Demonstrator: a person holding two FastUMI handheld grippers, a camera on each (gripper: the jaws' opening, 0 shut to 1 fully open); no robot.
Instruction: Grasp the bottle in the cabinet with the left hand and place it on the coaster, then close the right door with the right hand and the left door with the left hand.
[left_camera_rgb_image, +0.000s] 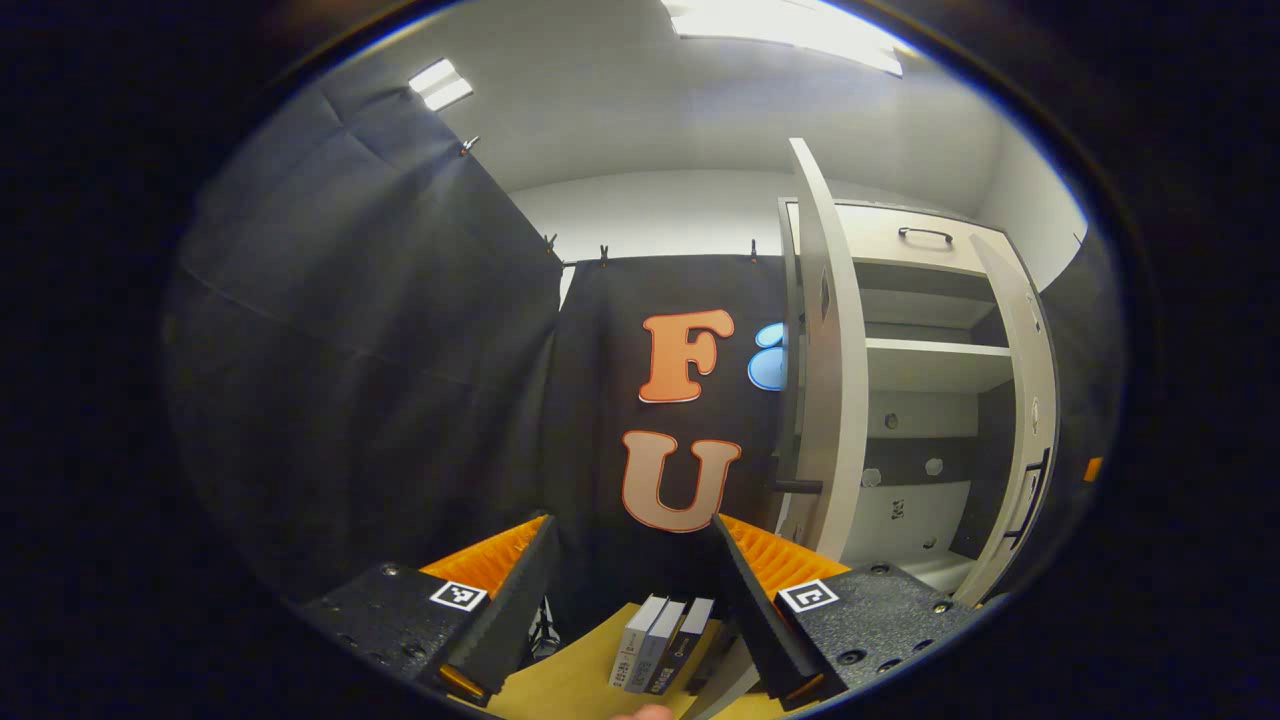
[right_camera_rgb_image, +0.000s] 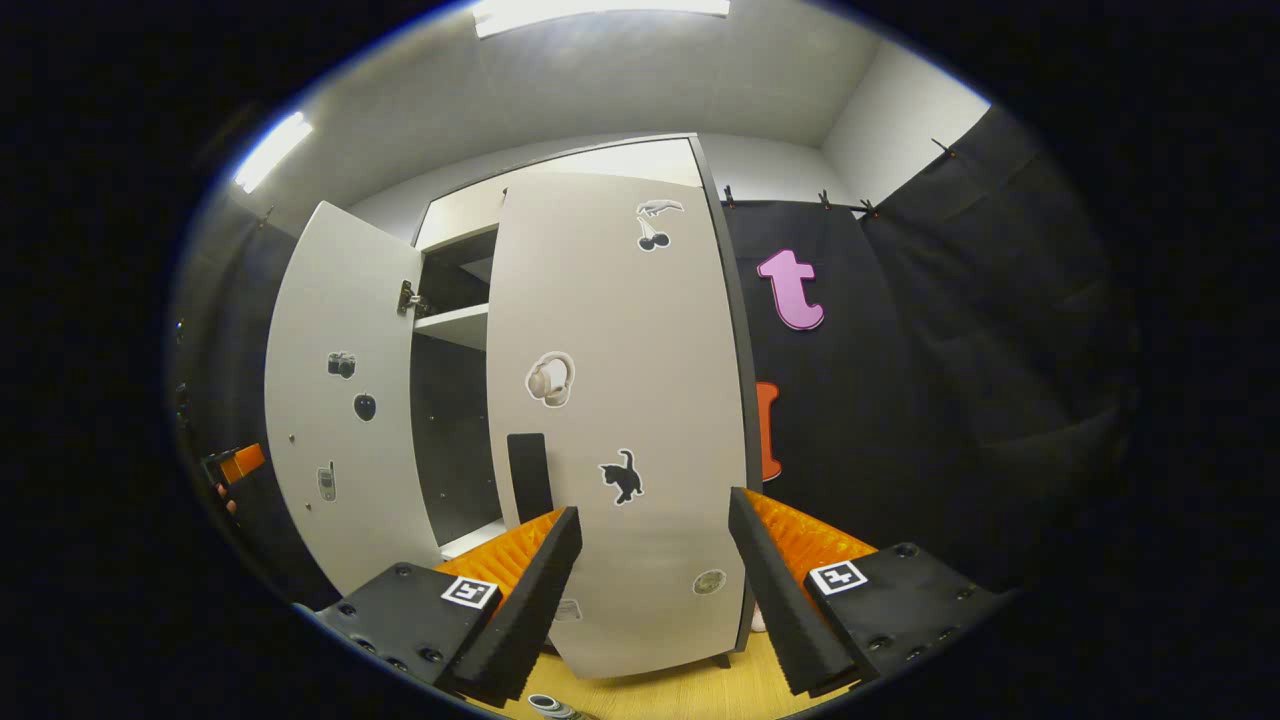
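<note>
The white cabinet stands at the right of the left gripper view with bare shelves inside. Its left door is swung out edge-on and its right door stands ajar. My left gripper is open and holds nothing, left of the cabinet, facing the wall. In the right gripper view the right door, with stickers and a dark handle, faces me close up, partly swung. My right gripper is open just before it; contact cannot be told. The left door hangs wide open. A small round top, perhaps the bottle's, peeks at the bottom edge.
Three books stand on the wooden table below the left gripper's fingers. A fingertip shows at the bottom edge. The other gripper and a hand are at the far left, beyond the left door.
</note>
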